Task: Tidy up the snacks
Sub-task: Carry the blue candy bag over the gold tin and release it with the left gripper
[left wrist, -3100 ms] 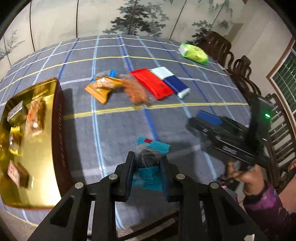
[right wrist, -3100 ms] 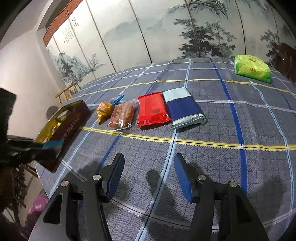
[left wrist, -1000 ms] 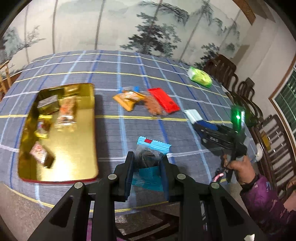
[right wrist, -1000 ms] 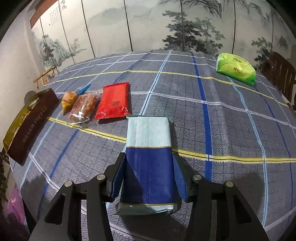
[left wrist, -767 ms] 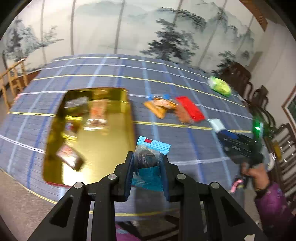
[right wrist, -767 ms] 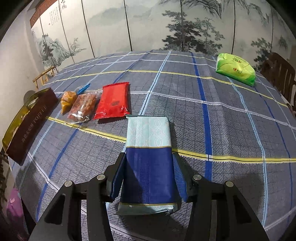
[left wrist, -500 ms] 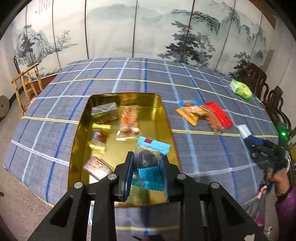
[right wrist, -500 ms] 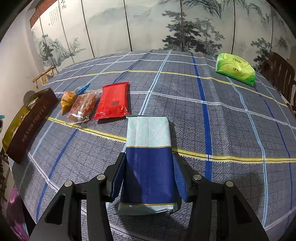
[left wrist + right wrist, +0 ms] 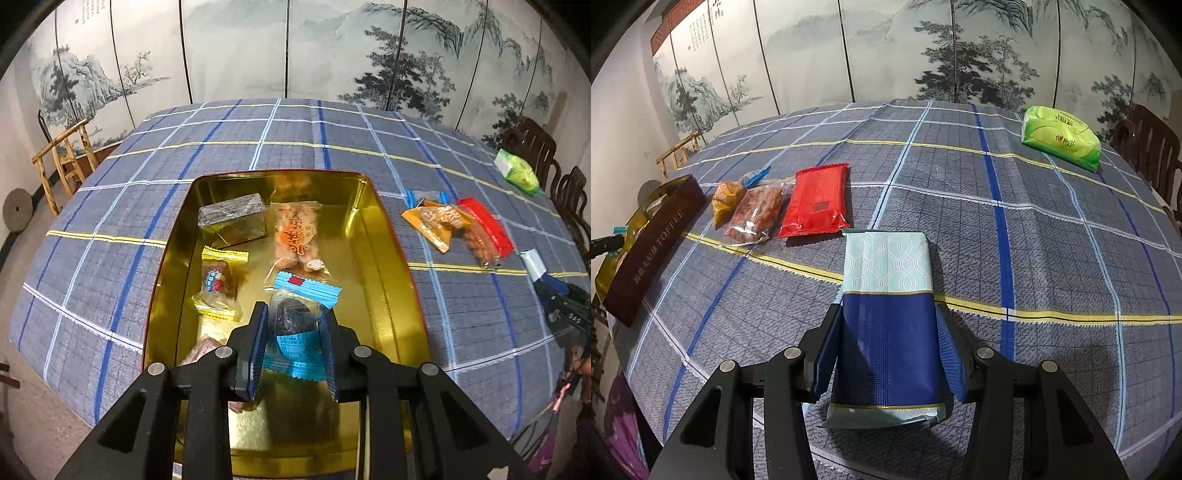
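1. The gold tin [image 9: 388, 258] is sitting at the left end of the worktop [image 9: 295, 140], serving as the landmark; inside it are lying a dark wrapped block [image 9: 232, 218] at its far left, an orange snack bag [image 9: 295, 236] beside that, and a yellow-edged sweet [image 9: 218, 284] nearer the camera
2. The left claw [image 9: 293, 347] is hanging over the tin's near half, clamped on a blue-wrapped sweet [image 9: 299, 321] that is pointing down at the bare gold floor
3. Judging by this, the step in hand is dropping that sweet into the tin; the next move is calling for lowering a little and parting the jaws over the bare patch right of the yellow-edged sweet
4. Right of the tin, an orange packet [image 9: 726, 199], a clear bag of brown snacks [image 9: 755, 218] and a red packet [image 9: 816, 201] are waiting side by side on the worktop
5. Further right of the tin, the right claw [image 9: 888, 358] is gripping a navy and pale-blue pack [image 9: 886, 306]; whether the pack is lifted or resting on the cloth I cannot tell
6. Far right of the tin, a green pack [image 9: 1062, 138] is lying well apart from everything
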A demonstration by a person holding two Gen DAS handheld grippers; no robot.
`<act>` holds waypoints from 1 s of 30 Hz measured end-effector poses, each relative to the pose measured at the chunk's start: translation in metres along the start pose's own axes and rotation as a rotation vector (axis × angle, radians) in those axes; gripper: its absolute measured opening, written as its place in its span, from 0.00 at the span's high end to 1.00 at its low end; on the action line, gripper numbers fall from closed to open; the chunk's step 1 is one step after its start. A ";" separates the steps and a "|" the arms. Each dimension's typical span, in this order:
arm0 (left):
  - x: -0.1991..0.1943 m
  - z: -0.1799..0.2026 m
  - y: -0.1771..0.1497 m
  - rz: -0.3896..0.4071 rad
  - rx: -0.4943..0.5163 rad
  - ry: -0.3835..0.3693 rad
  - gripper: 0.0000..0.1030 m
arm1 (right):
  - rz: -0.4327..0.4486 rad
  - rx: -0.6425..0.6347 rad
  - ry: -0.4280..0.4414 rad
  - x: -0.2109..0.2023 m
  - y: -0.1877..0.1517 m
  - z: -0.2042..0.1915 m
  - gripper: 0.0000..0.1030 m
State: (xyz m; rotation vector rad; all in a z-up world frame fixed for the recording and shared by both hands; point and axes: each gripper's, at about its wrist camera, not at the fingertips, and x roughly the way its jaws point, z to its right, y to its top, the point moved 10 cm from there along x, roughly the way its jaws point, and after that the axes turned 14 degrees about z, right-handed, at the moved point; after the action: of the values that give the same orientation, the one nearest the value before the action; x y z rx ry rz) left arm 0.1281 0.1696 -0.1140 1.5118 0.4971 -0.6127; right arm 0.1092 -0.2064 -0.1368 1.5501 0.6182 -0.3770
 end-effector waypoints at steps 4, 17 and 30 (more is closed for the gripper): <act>0.005 -0.001 -0.003 -0.007 0.018 0.013 0.75 | 0.000 0.002 0.001 0.000 0.000 0.000 0.51; -0.002 -0.001 0.001 0.027 0.058 0.053 0.73 | -0.020 0.040 0.020 -0.007 -0.007 -0.008 0.51; -0.016 0.001 0.002 0.079 0.077 0.103 0.49 | -0.016 0.087 0.058 -0.023 -0.007 -0.022 0.51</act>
State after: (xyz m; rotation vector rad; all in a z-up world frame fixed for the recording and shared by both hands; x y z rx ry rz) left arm 0.1175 0.1696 -0.1018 1.6346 0.4947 -0.4986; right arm 0.0838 -0.1882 -0.1274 1.6445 0.6670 -0.3764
